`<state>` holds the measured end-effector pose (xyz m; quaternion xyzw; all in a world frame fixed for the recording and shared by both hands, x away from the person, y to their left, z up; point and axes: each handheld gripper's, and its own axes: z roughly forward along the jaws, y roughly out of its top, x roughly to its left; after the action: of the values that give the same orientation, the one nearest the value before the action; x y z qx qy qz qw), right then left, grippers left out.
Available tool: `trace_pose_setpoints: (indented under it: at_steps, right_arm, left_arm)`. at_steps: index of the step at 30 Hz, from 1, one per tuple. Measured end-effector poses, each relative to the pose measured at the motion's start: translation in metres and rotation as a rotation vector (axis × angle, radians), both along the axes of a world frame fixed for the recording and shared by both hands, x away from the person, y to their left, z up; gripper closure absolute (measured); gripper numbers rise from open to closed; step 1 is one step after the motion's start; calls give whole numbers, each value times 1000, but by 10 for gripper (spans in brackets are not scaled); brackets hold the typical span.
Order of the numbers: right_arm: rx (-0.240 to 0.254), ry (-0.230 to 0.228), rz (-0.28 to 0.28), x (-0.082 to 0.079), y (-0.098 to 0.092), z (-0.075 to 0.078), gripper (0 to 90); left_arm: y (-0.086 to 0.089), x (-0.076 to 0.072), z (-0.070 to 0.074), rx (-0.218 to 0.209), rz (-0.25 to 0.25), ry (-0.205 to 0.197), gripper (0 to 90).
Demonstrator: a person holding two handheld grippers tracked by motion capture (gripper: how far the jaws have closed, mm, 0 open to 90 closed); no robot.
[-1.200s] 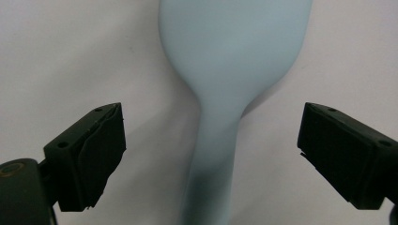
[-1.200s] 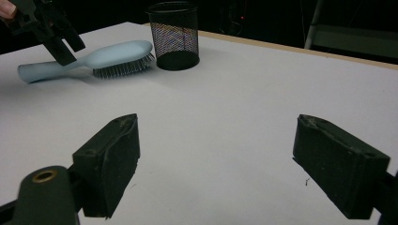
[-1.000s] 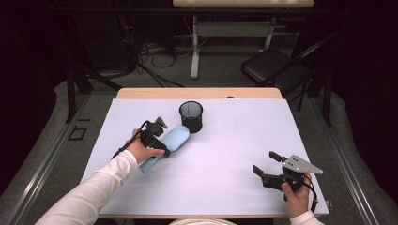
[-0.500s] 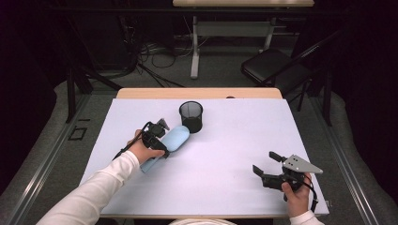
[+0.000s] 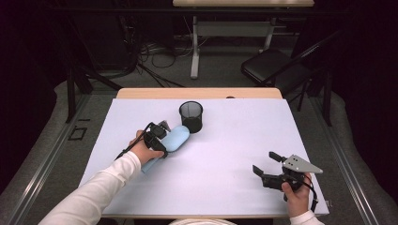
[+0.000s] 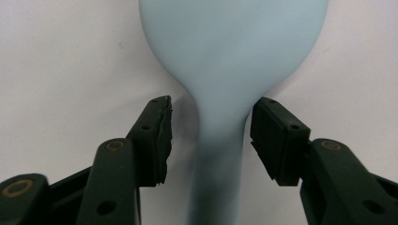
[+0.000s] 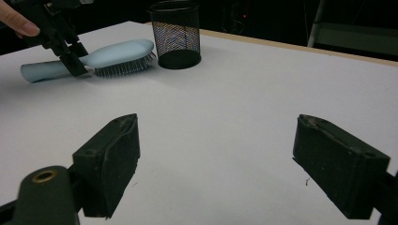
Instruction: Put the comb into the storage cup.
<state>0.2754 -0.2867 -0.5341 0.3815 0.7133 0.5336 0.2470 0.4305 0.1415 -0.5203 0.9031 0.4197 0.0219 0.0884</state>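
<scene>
Left tongs [image 6: 210, 136] have just been closing: their jaws now straddle the neck of the pale blue hairbrush [image 5: 170, 142], where the handle widens into the head. The right-hand pad [image 6: 274, 140] looks to be at the handle's edge, while the left-hand one stands a sliver off, so no grip has been made; I'd call them released. To my eye a pick-up is being set up, perhaps to carry the brush to the black mesh pen cup [image 5: 191, 116] just beyond it. Right tongs [image 5: 271, 165] gape with nothing between them, hovering near the front right corner of the bench [image 5: 234, 136], well apart from the work. From there the brush lies bristles-down on the white bench top, smooth-backed, its head nearly touching the cup.
</scene>
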Motion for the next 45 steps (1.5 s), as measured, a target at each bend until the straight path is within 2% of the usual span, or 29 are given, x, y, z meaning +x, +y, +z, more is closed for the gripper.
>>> trace_pose_setpoints:
  at_steps: [3,24,45]
  right_arm:
    - [0,0,0,0,0,0,146]
    - [-3,9,7,0,0,0,146]
    - [-4,16,10,1,-1,-1,146]
  left_arm:
    - [0,0,0,2,1,-10,526]
    - [-4,-1,-5,9,-22,-9,650]
    - [-4,-2,-5,5,-20,-13,679]
